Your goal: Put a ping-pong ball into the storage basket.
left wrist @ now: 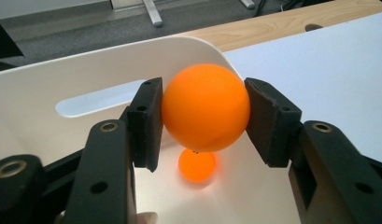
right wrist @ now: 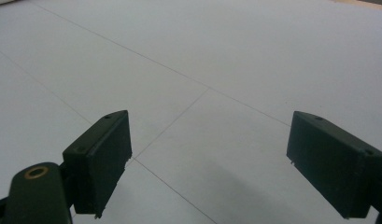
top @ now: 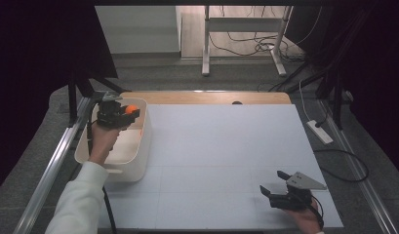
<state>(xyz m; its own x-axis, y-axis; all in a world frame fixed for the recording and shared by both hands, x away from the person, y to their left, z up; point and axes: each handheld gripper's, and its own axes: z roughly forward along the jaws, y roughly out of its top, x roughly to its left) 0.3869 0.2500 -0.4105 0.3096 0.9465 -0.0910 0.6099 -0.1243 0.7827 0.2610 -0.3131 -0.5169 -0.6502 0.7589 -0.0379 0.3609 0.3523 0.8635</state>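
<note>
An orange ball (left wrist: 205, 107) is clamped between the two black jaws of my left gripper (left wrist: 203, 116), which is shut on it. In the high view the ball (top: 131, 108) and left gripper (top: 128, 113) hang over the far end of a white bin (top: 144, 141) at the table's left edge. Below the held ball, a second orange ball (left wrist: 196, 165) lies on the bin floor. My right gripper (top: 275, 183) rests low over the white table sheet near the front right, jaws wide open (right wrist: 209, 140) with nothing between them.
The white sheet (top: 221, 151) covers most of the table, with a strip of bare wood (top: 207, 97) at the far edge. A metal rail (top: 50, 165) runs along the left side. Beyond the table stand a desk frame (top: 243, 29) and floor cables (top: 343, 161).
</note>
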